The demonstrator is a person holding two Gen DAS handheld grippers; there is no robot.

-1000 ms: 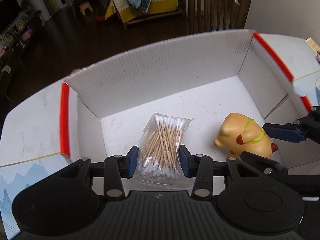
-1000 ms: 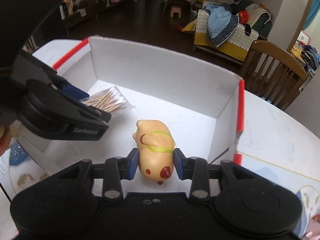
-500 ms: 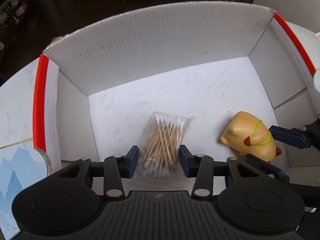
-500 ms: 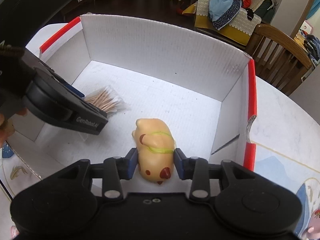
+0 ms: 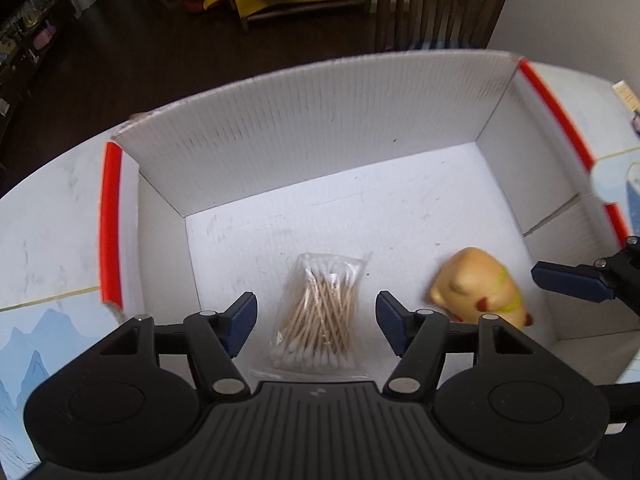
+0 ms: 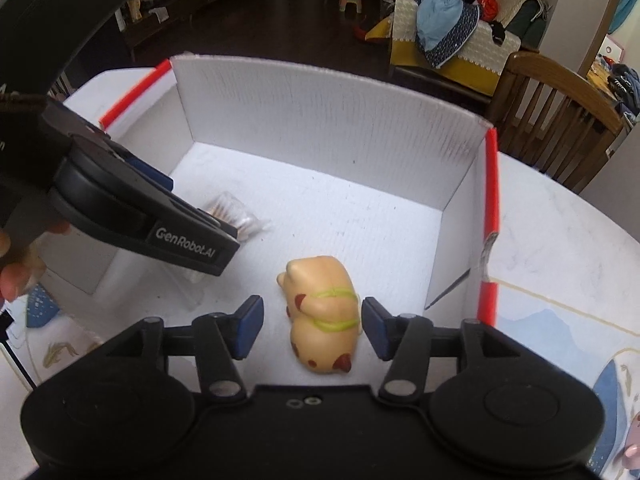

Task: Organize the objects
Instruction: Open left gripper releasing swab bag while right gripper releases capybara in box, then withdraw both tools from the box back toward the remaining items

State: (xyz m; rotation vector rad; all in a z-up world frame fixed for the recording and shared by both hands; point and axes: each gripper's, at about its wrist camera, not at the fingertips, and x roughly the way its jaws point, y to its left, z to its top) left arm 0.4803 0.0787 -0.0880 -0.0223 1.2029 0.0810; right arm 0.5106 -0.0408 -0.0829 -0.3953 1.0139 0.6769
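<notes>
The left gripper (image 5: 316, 322) is seen with its fingers spread apart, a clear gap on each side of a bag of cotton swabs (image 5: 320, 316) that lies flat between them on the floor of a white cardboard box (image 5: 320, 140). The bag's long axis runs straight ahead along the fingers, with swab tips bunched at the near and far ends. Nothing is gripped.

The right gripper (image 6: 312, 326) is likewise seen parted, a tan toy animal (image 6: 322, 314) resting between its fingers on the box floor. The toy's head points away from the gripper, and a green band is wrapped around its body. The right fingertip appears just beside the toy; contact cannot be confirmed.

Both items are judged placed, so the coming move is probably a straight lift upward and back. The box walls, edged with red strips, rise on all sides. The two grippers sit near each other, the toy between them, so a sideways drift should be avoided. Beyond the white table, a wooden chair (image 6: 560, 120) is visible.
</notes>
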